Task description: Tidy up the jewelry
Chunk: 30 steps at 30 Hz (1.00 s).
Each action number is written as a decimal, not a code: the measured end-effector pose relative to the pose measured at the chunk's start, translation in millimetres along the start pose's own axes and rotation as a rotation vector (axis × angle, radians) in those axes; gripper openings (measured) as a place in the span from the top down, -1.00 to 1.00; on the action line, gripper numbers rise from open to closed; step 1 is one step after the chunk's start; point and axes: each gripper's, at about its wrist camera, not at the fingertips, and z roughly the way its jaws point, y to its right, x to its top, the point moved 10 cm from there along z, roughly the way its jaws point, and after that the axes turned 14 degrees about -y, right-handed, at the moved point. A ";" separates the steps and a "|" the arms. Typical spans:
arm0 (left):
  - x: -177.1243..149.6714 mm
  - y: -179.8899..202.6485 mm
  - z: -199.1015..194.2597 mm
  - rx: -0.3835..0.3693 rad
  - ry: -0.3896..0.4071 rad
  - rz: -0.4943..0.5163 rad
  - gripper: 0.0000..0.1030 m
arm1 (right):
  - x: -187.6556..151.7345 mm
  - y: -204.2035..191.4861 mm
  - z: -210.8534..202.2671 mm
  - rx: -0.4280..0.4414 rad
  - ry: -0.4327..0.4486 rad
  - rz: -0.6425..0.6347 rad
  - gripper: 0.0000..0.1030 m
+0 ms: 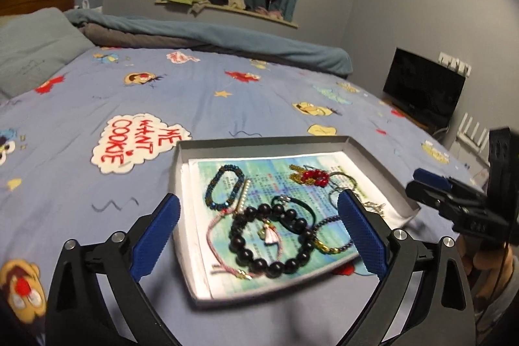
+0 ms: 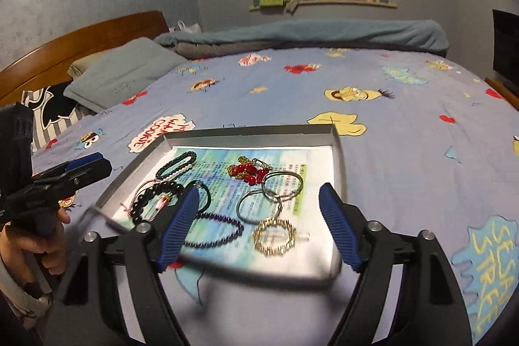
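We find the shallow grey tray (image 1: pixel 181 158) lying flat on the blue cartoon-print bedsheet (image 1: pixel 162 86), well clear of the folded duvet (image 1: pixel 227 38) at the far side; open sheet surrounds it on every side. The jewelry lies loose on a printed paper liner (image 1: pixel 259 174) inside the tray: a black bead bracelet (image 1: pixel 256 261), a dark teal beaded band (image 1: pixel 214 193), a red bead cluster (image 1: pixel 311 177), and, in the right wrist view, silver rings (image 2: pixel 285 184) and a gold round piece (image 2: pixel 274 237).

The left gripper (image 1: pixel 259 235) stands with its fingers spread wide, nothing between them, poised over the tray's near part. The right gripper (image 2: pixel 259 229) is likewise spread and empty.

The tray's near edge is blurred in both views. The right gripper's finger (image 1: pixel 360 235) covers part of a dark bead strand (image 1: pixel 327 221). We cannot make out the liner's print.
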 end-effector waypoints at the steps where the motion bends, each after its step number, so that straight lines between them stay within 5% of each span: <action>1: -4.1 1.1 -1.4 -0.003 0.003 -0.008 -0.88 | -2.5 -1.3 -5.1 0.000 0.013 -0.004 -0.61; 12: -36.8 11.4 -15.1 0.070 0.066 -0.005 -0.90 | -29.9 -13.6 -45.6 -0.012 0.156 -0.017 -0.86; 30: -50.0 23.0 -25.6 0.168 0.140 0.067 -0.90 | -48.9 -18.0 -35.8 -0.039 0.167 -0.033 -0.89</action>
